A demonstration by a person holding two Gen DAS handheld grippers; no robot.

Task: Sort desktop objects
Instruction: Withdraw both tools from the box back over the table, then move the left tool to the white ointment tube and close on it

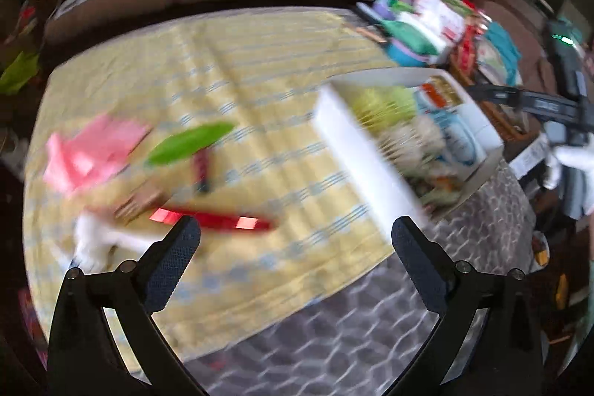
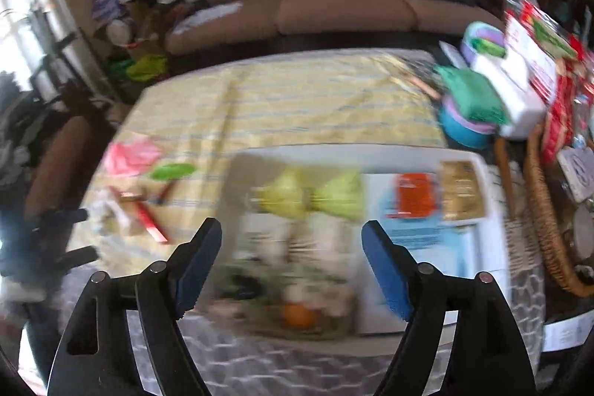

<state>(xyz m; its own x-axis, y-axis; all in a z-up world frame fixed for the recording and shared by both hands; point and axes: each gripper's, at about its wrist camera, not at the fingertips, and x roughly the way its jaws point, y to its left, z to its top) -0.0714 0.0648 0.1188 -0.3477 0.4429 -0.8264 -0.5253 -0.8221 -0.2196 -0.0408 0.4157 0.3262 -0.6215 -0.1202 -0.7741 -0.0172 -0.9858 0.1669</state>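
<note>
Through the left wrist view, the left gripper (image 1: 296, 234) hung above the yellow striped cloth (image 1: 230, 69) with its jaws spread wide and nothing between them. Loose items lay well ahead and to the left: a pink packet (image 1: 94, 151), a green leaf-shaped item (image 1: 189, 143), a small red-and-dark stick (image 1: 201, 170) and a long red bar (image 1: 215, 218). A white tray (image 1: 356, 154) (already crowded with sorted things) stood to the right, partly off the cloth.

Through the right wrist view, the right gripper (image 2: 291, 234) hovered over the same white tray (image 2: 371, 153), jaws well apart and empty. Below lay a yellow-green bow-shaped item (image 2: 315, 195), a red packet (image 2: 415, 195), a gold packet (image 2: 462, 195) and an orange round thing (image 2: 300, 316).

Judged from this, the step in hand was reaching for the next loose item; it would go best by slowing the hand, centring the open jaws over one piece, probably the long red bar, and closing across its narrow width. No label or writing could be read, since both views were blurred.
</note>
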